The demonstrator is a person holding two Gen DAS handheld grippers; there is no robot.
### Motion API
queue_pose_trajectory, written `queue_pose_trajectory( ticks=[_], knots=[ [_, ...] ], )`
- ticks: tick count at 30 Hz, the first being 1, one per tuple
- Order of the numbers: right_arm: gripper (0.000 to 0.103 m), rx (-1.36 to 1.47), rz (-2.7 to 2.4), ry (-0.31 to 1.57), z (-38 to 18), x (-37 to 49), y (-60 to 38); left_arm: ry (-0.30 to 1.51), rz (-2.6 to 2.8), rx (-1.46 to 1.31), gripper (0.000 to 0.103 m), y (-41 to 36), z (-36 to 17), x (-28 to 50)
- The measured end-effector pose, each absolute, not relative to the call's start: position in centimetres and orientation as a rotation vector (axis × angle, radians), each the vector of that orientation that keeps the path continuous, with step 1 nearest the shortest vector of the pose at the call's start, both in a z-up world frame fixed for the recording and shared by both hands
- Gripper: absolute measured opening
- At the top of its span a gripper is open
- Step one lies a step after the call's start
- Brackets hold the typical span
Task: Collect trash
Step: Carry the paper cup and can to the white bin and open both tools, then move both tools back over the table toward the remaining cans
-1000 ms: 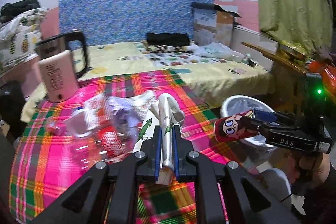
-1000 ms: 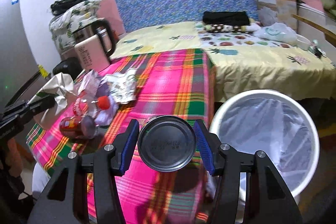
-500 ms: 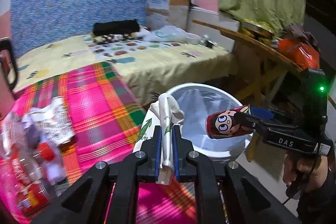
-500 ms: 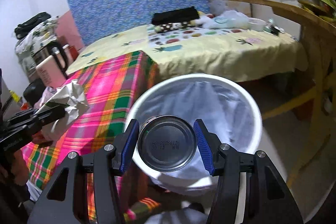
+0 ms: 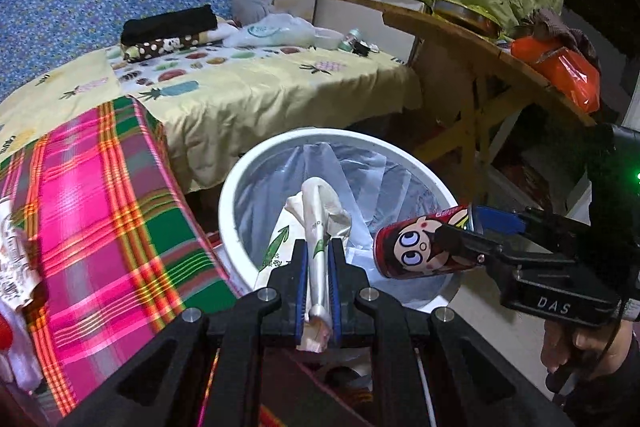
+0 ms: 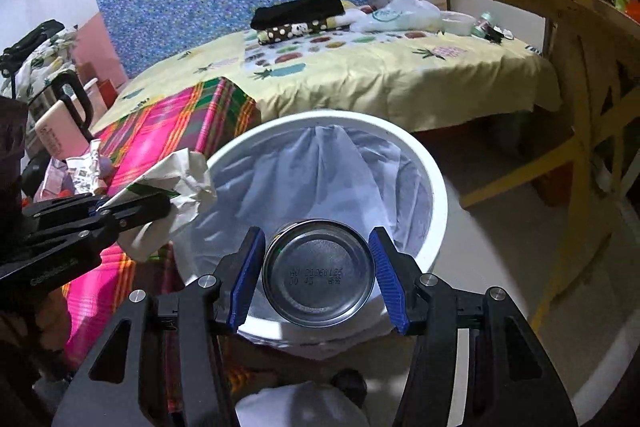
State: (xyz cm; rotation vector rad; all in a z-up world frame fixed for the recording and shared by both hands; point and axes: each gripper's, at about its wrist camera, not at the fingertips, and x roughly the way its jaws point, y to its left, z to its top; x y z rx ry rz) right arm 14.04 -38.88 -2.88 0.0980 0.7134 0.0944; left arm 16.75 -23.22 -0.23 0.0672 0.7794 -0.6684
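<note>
In the lower centre of the left wrist view, the left gripper (image 5: 318, 291) is pinching a crumpled paper wrapper (image 5: 316, 227) with green leaf print between its blue pads, the paper sticking up over the near rim of the white trash bin (image 5: 240, 167). At the right of that frame, the right gripper (image 5: 472, 239) is reaching in sideways, clamping a red can (image 5: 416, 247) with a cartoon face above the bin's right edge.

In the right wrist view, the can (image 6: 320, 275) is sitting bottom-first between the blue pads at lower centre, its stamped metal base facing the camera, right over the bin's clear liner (image 6: 320, 171). At the left edge, the wrapper (image 6: 180, 187) is hanging over the bin's rim.

Left of the bin, the tabletop (image 5: 100, 207) under its pink plaid cloth is carrying more wrappers (image 6: 86, 171). Beyond it, a bed (image 5: 240, 87) with a yellow fruit-print sheet is filling the middle of the frame, and a wooden table (image 5: 480, 43) is standing at upper right.
</note>
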Motion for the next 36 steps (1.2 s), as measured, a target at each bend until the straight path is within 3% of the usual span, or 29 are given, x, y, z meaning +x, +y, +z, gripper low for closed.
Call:
queue_pose_trajectory(
  ticks=[5,7,9,36],
  knots=[
    [0.056,0.098,0.081,0.738,-3.3,14.3,-39.2,0.788,-0.69,0.06,0.014,-24.0,-0.5,17.3],
    [0.056,0.097,0.077,0.726,-3.2,14.3,-39.3,0.785,-0.694,0.056,0.029,-24.1,-0.6,17.4],
    [0.056,0.094,0.07,0.718,-3.1,14.2,-39.3,0.779,-0.7,0.047,0.039,-24.1,-0.5,17.5],
    [0.057,0.047,0.253,0.665,-1.3,11.1,-32.6,0.72,-0.475,-0.002,0.04,-14.7,0.8,12.3]
  ],
)
